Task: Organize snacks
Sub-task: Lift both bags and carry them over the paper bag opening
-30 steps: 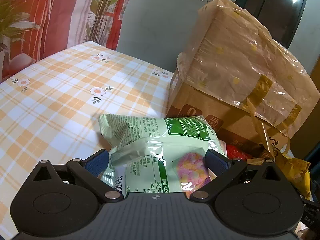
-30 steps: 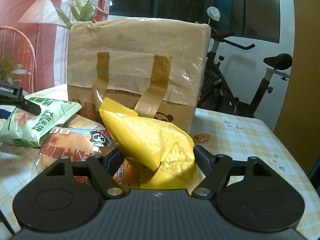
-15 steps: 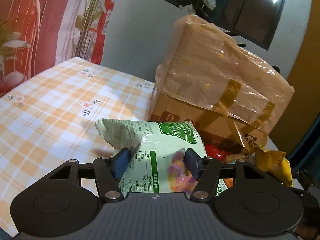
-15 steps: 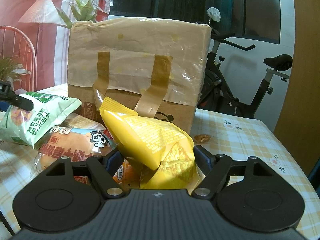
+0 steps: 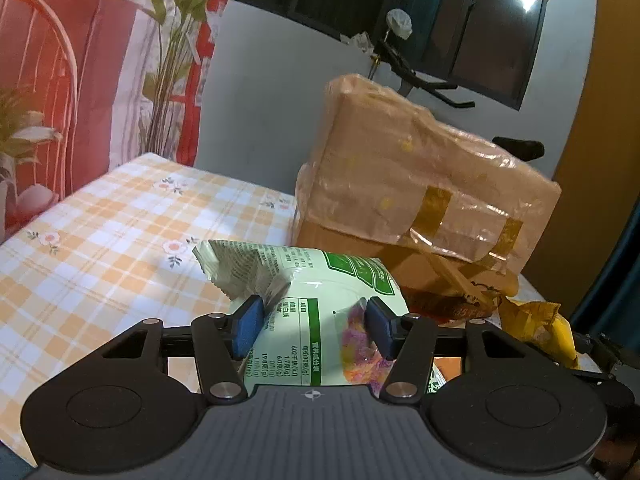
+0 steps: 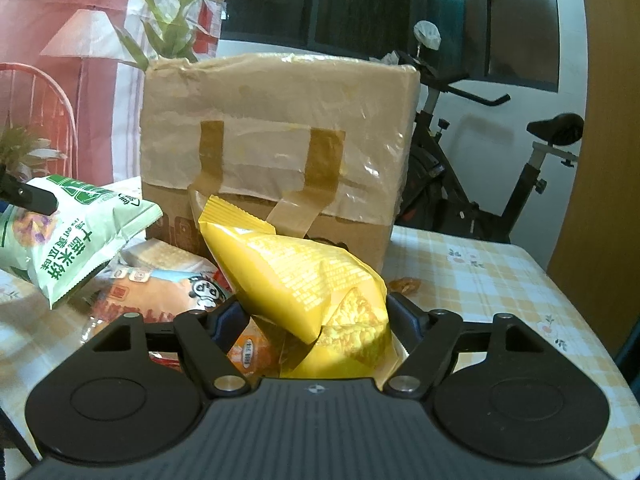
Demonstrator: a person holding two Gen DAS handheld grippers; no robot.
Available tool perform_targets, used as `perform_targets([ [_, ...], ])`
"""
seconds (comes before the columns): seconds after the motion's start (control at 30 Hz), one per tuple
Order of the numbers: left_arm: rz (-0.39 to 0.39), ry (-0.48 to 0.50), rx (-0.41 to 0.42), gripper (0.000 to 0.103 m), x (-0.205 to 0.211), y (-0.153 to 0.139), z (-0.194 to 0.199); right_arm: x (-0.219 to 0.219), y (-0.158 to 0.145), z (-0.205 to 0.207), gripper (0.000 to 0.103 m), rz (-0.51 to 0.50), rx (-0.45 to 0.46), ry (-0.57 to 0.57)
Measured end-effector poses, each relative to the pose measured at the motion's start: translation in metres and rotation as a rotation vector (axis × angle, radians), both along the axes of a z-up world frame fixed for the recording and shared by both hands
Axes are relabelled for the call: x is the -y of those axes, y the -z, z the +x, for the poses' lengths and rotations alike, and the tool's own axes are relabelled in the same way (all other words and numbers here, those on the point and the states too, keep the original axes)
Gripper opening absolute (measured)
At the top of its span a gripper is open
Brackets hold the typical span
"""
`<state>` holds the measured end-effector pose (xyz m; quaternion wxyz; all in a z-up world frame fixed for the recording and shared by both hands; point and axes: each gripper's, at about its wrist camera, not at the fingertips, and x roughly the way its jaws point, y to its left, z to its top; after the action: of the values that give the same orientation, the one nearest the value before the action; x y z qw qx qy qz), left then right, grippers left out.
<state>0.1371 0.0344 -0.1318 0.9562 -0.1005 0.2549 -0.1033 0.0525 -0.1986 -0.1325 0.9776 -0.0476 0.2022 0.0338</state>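
My left gripper (image 5: 312,326) is shut on a green and white snack bag (image 5: 320,300) and holds it above the checked tablecloth (image 5: 120,240). The same bag shows at the left of the right wrist view (image 6: 76,236), lifted off the table. My right gripper (image 6: 316,320) is shut on a yellow snack bag (image 6: 296,276), which stands up between the blue pads. An orange panda snack pack (image 6: 168,292) and other packets lie under and beside it. The yellow bag also shows in the left wrist view (image 5: 548,328).
A large taped cardboard box (image 6: 280,152) stands right behind the snacks; it also shows in the left wrist view (image 5: 420,192). An exercise bike (image 6: 500,168) stands beyond the table. A small crumb-like snack (image 6: 404,284) lies by the box's right corner. A red chair (image 5: 40,100) is at far left.
My left gripper closed further on the green bag and lifted it up and back from the table. My right gripper and the yellow bag stayed still.
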Motion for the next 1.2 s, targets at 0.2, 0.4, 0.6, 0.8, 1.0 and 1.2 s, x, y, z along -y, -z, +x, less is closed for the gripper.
perform_targets([
  [0.2, 0.0, -0.008, 0.037, 0.059, 0.0, -0.01, -0.012, -0.004, -0.01, -0.01, 0.076, 0.0, 0.031, -0.018],
  [0.4, -0.008, -0.034, 0.044, 0.059, -0.004, -0.018, -0.02, -0.001, -0.014, -0.015, 0.076, 0.014, 0.013, 0.012],
  [0.6, -0.014, -0.05, 0.066, 0.059, -0.008, -0.023, -0.029, 0.009, -0.015, -0.019, 0.076, 0.024, -0.017, 0.09],
  [0.8, -0.019, -0.059, 0.077, 0.059, -0.011, -0.026, -0.03, 0.017, -0.024, -0.025, 0.076, 0.058, 0.022, 0.124],
  [1.0, -0.001, -0.058, 0.164, 0.059, -0.011, -0.05, -0.023, 0.018, -0.047, -0.024, 0.076, 0.047, 0.089, 0.115],
  [1.2, -0.008, -0.032, 0.277, 0.059, -0.005, -0.093, -0.009, 0.025, -0.093, -0.015, 0.076, 0.054, 0.189, 0.087],
])
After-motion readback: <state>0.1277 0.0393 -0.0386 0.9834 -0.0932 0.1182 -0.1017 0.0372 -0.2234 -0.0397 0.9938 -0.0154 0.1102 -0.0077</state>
